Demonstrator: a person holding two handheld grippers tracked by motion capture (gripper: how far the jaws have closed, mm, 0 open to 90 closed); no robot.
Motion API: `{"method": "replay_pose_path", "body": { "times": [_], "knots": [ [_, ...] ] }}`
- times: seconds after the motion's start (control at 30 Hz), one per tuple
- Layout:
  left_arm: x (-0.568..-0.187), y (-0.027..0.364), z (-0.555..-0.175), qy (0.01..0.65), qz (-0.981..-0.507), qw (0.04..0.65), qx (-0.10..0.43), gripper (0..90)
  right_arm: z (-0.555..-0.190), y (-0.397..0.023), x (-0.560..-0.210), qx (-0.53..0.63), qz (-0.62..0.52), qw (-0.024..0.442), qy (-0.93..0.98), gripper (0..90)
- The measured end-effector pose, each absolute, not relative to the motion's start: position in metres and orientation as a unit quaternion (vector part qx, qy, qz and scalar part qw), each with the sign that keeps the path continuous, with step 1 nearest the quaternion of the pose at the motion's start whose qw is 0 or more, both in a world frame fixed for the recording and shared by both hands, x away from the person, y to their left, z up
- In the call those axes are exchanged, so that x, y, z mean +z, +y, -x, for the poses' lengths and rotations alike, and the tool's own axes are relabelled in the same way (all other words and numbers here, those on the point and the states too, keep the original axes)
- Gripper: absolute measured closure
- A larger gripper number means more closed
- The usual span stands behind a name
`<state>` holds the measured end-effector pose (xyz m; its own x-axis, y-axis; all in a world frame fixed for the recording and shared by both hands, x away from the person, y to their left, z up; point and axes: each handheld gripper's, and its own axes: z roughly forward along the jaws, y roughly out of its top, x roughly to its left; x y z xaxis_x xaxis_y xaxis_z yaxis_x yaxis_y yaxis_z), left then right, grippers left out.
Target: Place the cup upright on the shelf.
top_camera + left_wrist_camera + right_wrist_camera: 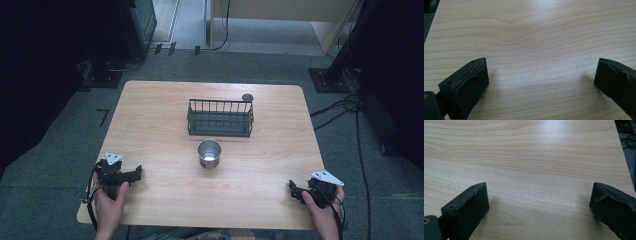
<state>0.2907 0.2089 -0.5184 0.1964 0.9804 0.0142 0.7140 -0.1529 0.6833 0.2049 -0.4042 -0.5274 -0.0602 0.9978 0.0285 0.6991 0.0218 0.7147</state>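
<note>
A shiny metal cup (209,153) stands upright near the middle of the wooden table (160,115). Just behind it sits a dark wire basket (220,118) with nothing visible inside. My left gripper (131,175) rests at the table's front left, held by a hand, well left of the cup. At the front right corner my right gripper (293,189) lies low over the wood. In the left gripper view the left gripper (541,75) has its jaws wide apart over bare wood. The right gripper (540,197) stands open the same way in the right gripper view.
A small dark round disc (247,97) sits behind the basket's right end. Cables (350,107) and black stand bases (327,80) lie on the grey floor around the table. Dark equipment stands at the far left.
</note>
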Motion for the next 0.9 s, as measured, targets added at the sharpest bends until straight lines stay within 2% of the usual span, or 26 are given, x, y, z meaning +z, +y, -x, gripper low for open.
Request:
{"method": "replay_pose_path", "body": {
  "times": [0.53,0.9],
  "knots": [
    [-0.518,0.209,-0.291,0.588,-0.72,0.281,0.238,0.0,-0.205,-0.405,-0.528,0.288,-0.641,0.256,0.664,0.0],
    [-0.518,0.209,-0.291,0.588,-0.72,0.281,0.238,0.0,-0.204,-0.396,-0.513,0.296,-0.631,0.252,0.672,0.0]
  ]
}}
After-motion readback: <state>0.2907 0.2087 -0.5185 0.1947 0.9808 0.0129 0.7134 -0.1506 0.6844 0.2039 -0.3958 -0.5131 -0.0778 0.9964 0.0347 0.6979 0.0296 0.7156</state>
